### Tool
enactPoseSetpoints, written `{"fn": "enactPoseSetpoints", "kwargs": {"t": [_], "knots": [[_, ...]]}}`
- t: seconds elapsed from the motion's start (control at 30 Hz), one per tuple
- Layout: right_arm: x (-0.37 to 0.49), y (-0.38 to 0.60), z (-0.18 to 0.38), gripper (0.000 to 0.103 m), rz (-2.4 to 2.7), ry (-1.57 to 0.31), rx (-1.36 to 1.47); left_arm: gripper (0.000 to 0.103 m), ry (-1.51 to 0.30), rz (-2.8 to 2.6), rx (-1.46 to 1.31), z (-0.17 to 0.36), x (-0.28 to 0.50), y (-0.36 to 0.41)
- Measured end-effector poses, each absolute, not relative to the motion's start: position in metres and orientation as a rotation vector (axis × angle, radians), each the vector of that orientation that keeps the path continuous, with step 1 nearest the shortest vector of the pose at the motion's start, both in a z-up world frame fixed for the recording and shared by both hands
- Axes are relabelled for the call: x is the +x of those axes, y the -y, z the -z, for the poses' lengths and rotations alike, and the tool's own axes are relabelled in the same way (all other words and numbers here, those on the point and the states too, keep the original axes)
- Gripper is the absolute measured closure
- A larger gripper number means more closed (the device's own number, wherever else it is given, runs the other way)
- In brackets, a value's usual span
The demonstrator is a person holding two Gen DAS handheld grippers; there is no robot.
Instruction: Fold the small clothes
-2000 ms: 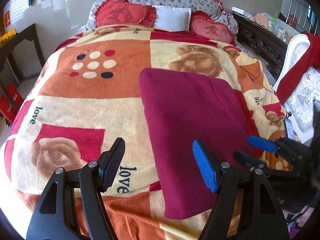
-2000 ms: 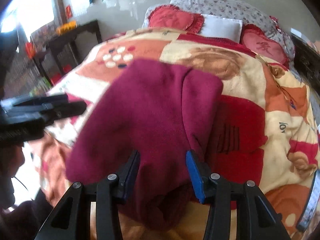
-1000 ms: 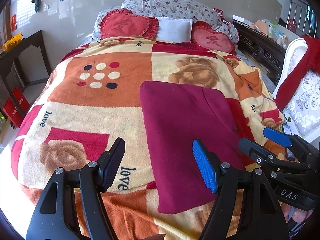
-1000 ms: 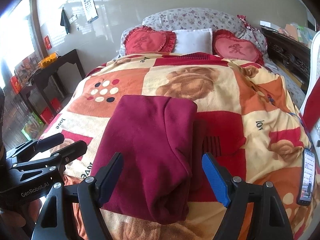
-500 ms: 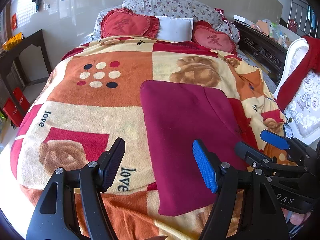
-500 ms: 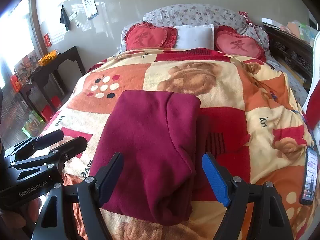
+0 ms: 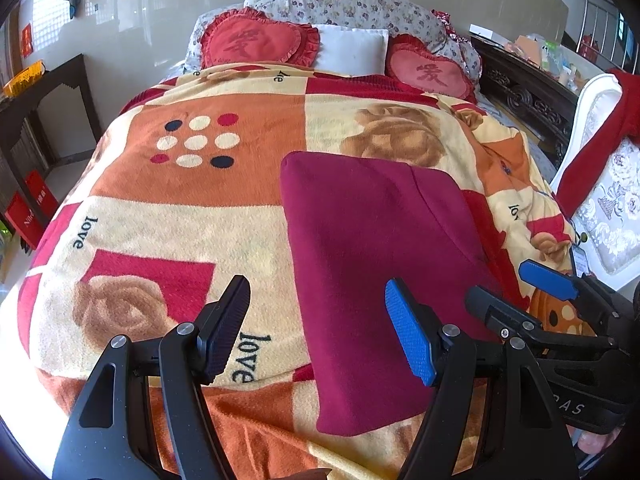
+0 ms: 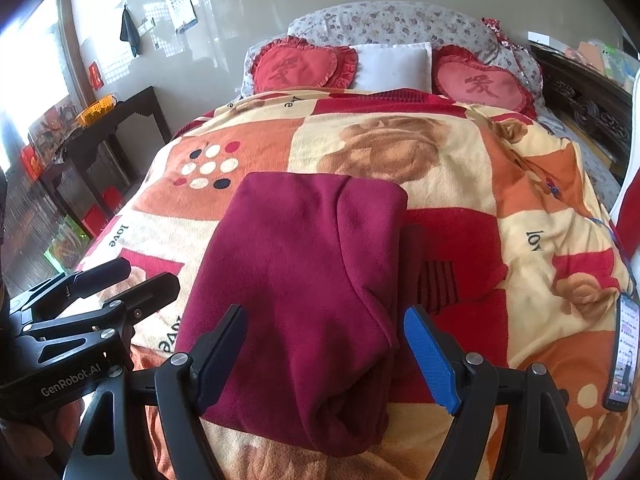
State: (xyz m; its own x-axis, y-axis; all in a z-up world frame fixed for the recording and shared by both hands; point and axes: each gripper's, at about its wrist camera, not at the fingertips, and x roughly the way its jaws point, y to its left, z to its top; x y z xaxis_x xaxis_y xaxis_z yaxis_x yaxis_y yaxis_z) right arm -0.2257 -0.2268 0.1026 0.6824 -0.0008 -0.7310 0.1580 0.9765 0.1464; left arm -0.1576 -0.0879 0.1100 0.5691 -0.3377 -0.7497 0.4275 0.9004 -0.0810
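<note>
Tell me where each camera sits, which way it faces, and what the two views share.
Left wrist: on the left claw, looking down the bed at the folded maroon garment; the open right claw shows alongside.
Right wrist: on the right claw, open, over the garment's near end; left claw and a hand show.
Shared: garment, patterned blanket, heart cushions.

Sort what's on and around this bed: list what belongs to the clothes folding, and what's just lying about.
For the job: maroon garment, folded on the blanket; left hand-held gripper; right hand-held gripper.

Lying about: two heart cushions, white pillow, phone, dark side table.
</note>
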Motion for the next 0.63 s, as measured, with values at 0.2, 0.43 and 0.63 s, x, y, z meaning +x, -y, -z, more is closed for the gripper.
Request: {"fn": "enactPoseSetpoints", "kwargs": {"t": [0.2,0.43,0.63], "knots": [[-0.222,0.229,-0.098,0.024,0.087,-0.829,0.207,0.032,-0.862,0.453,0.098,-0.107,-0.153,0.088],[-0.217,0.235,-0.089,0.024,0.085,-0.846,0.221,0.032,-0.859,0.441,0.084,-0.101,-0.146,0.085],[-0.218,0.266,-0.092,0.025,0.133,-0.812,0.202,0.032,-0.885,0.389,0.083,-0.092,-0.126,0.076]]}}
